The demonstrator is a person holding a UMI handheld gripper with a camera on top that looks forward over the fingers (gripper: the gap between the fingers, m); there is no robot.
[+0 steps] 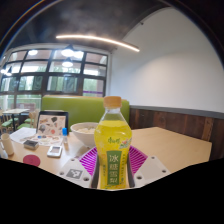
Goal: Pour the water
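A yellow drink bottle (113, 140) with an orange cap and a green-and-white label stands upright between my gripper's (112, 168) two fingers, close to the camera. Both purple pads (91, 160) press against its sides, so the gripper is shut on it. The bottle's base is hidden below the fingers, and I cannot tell whether it rests on the table (170, 145). A white bowl (84, 133) sits just beyond the bottle to the left.
Small items lie on the wooden table at the left: a tablet or frame (51, 124), a phone-like object (54, 151) and some cards. A green sofa back (88, 108) runs behind the table. Large windows fill the far wall.
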